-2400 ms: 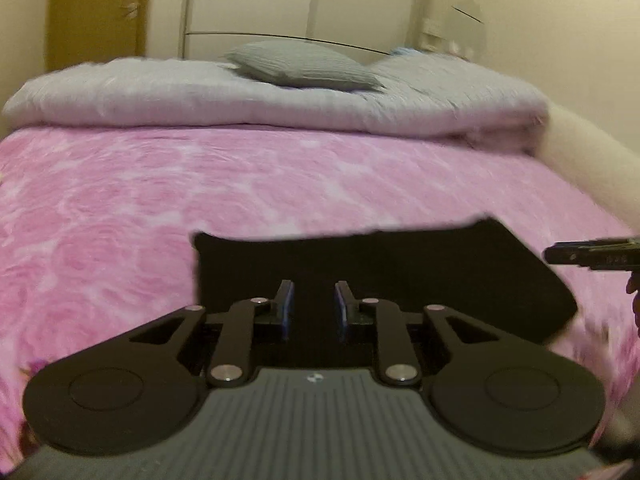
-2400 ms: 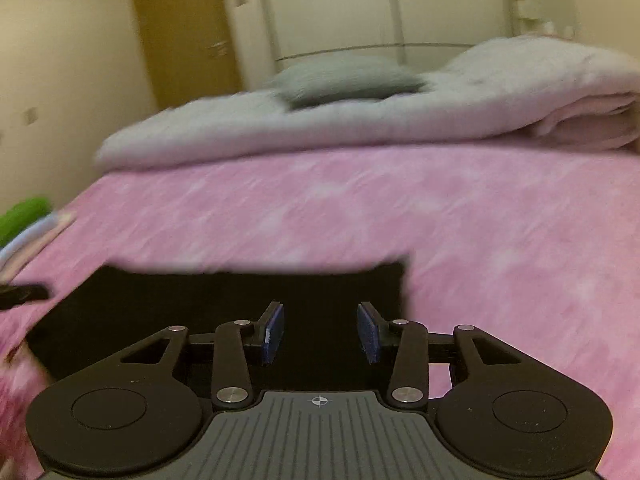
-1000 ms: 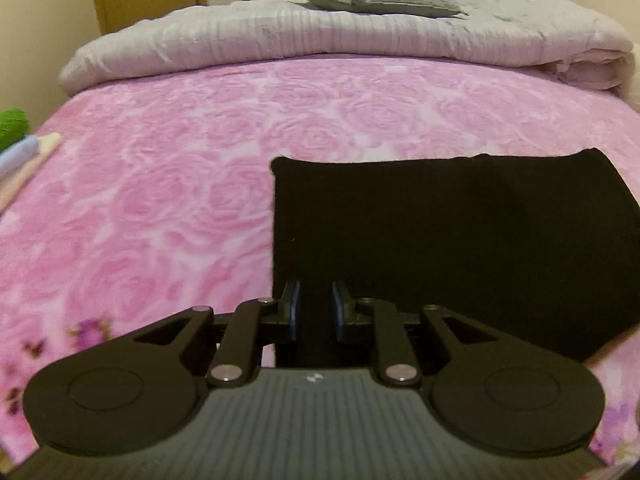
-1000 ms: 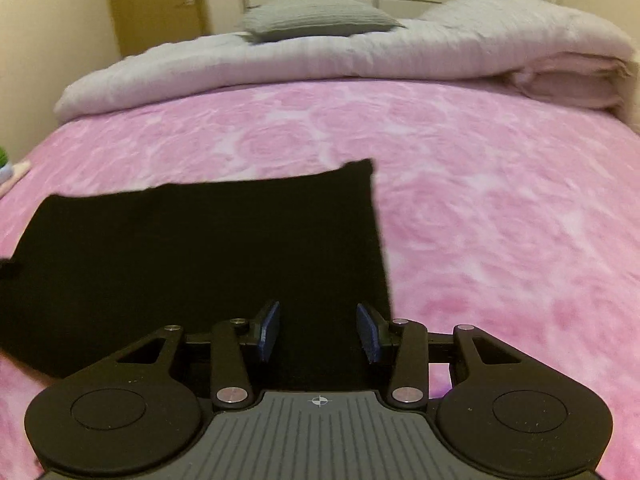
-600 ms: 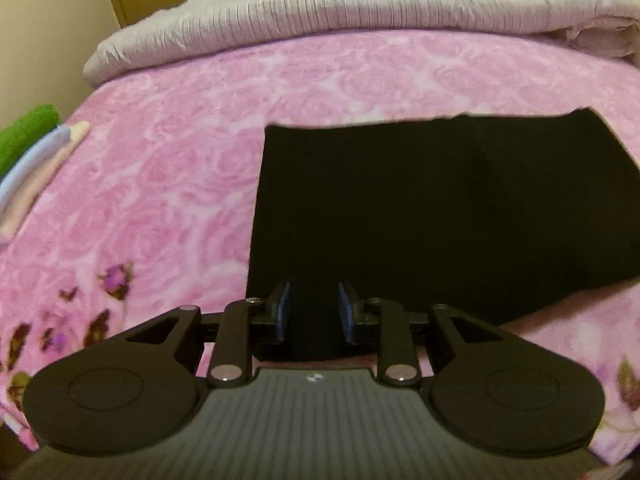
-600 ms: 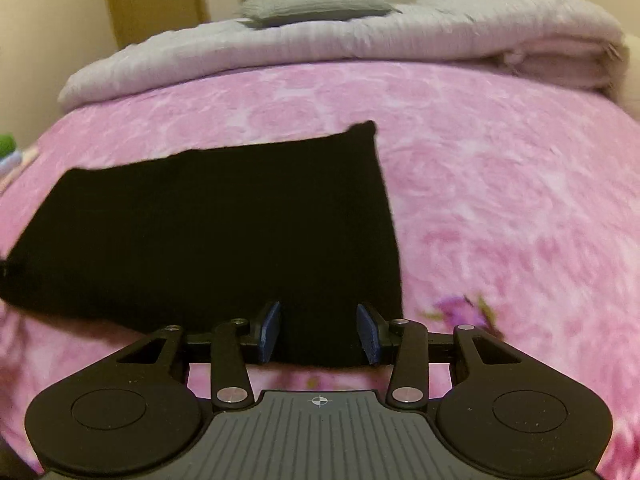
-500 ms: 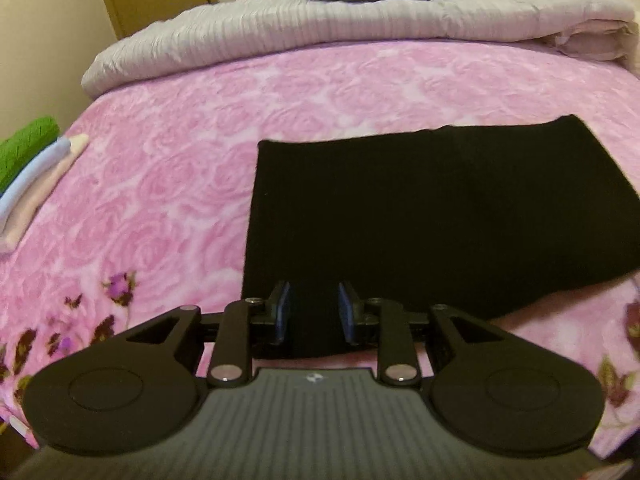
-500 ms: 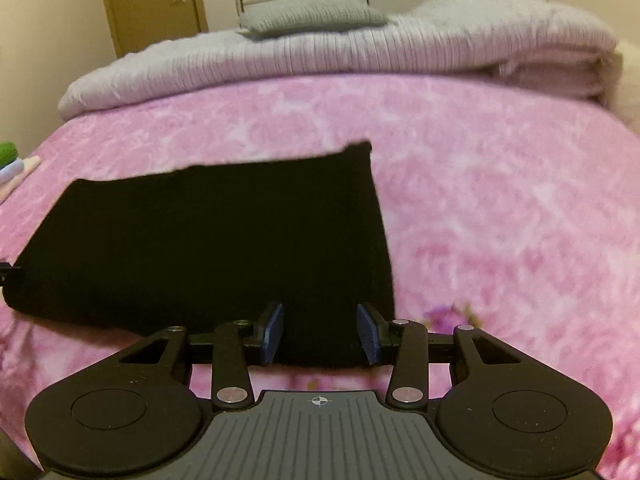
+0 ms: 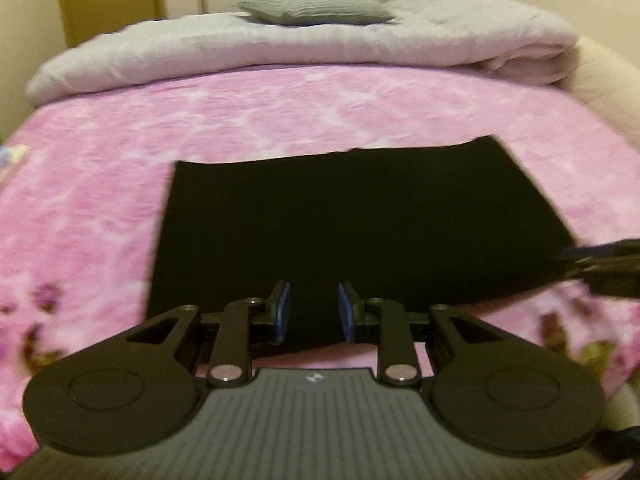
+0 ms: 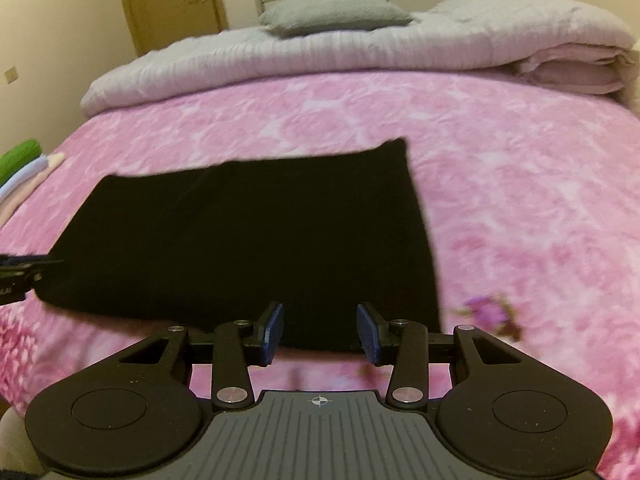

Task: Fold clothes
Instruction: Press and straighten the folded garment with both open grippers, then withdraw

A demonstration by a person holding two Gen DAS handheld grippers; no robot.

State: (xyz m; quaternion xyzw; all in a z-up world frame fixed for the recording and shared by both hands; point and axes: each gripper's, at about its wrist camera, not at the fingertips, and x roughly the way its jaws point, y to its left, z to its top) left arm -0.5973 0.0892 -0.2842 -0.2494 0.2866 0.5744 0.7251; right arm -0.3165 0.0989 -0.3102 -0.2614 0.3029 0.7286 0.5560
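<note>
The left gripper [image 9: 312, 312] has its jaws just opened off the black garment [image 9: 352, 220], whose near edge now lies free below both drawn-back grippers.

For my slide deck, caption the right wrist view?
Open right gripper at the near edge of a folded black garment on a pink bedspread.

Black cloth [image 9: 352, 224] lies flat on pink rose-print bedspread [image 9: 280, 108], folded to a rough rectangle, edges blurred. Left gripper [image 9: 313, 310] sits over the cloth's near edge; its jaws have just been opening, blue pads apart, cloth seen between them but not pinched. Right gripper [image 9: 600, 266] enters at the right edge, at the cloth's near right corner, blurred. Grey duvet [image 9: 280, 46] bunched across the far end, grey pillow [image 9: 316, 4] on top.
</note>
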